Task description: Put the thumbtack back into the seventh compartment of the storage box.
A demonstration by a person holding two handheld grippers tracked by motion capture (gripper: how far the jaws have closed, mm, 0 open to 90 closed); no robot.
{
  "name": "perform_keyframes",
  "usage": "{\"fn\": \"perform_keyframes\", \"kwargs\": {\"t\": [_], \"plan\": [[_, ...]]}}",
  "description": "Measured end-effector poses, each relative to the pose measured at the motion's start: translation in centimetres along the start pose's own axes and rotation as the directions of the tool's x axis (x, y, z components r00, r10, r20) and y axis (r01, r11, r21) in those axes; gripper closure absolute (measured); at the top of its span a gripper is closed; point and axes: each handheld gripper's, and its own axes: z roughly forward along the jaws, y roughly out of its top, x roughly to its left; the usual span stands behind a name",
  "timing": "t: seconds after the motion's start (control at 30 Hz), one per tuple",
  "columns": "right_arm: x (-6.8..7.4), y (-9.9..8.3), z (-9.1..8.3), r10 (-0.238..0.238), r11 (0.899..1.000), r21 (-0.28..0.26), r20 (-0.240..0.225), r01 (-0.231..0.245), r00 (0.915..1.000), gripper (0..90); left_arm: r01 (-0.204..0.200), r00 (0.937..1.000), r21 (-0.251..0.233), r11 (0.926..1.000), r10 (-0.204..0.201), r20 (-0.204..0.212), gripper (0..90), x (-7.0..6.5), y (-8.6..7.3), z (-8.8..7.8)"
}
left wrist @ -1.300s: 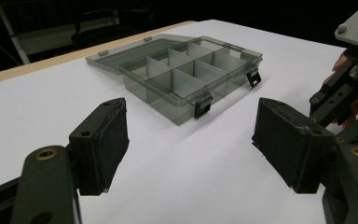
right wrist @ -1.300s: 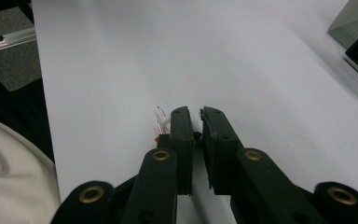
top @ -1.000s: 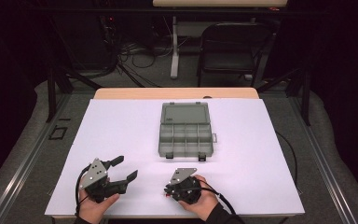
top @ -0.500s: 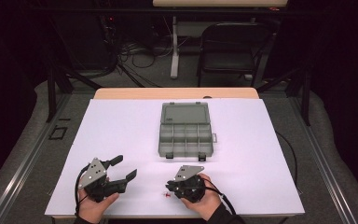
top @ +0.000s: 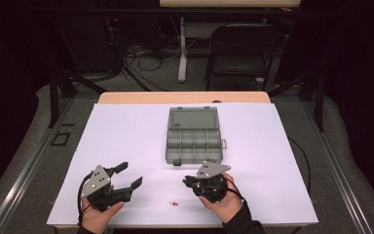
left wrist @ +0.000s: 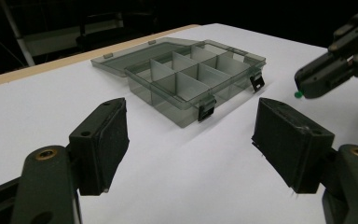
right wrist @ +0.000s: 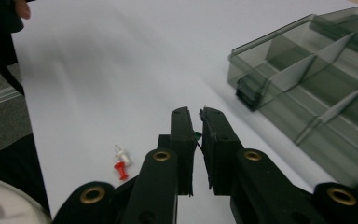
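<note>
A: Near edge of the table [top: 126, 122]?
B: Two pins [right wrist: 121, 163] lying loose; left gripper [top: 126, 176] open, empty.
A: Right gripper [right wrist: 196, 122]?
B: Clamped on a green pin [right wrist: 197, 136], off the surface.
A: Box [top: 194, 135], mid-table?
B: Lid open, compartments look empty. Sorting barely begun.

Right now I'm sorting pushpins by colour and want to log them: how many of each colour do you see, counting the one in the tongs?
Green pushpin, pinched in the right tongs: 1
Red pushpin, on the table: 1
White pushpin, beside the red one: 1
Total: 3
</note>
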Motion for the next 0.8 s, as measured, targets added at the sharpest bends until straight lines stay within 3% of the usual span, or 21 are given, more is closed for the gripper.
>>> {"fn": "perform_keyframes", "kwargs": {"t": [0.37, 0.8], "plan": [[-2.6, 2.2, -1.7, 0.031, 1.0, -0.008, 0.084, -0.03, 0.996, 83.0, 0.005, 1.0, -0.001, 1.0, -0.005, 0.0, 26.1, 0.0, 0.0, 0.0], [-4.7, 3.7, -1.5, 0.041, 0.999, 0.013, 0.145, -0.044, 0.9886, 83.0, 0.007, 1.0, -0.004, 1.0, -0.007, 0.001, 26.0, 0.1, 0.0, 0.0]]}}
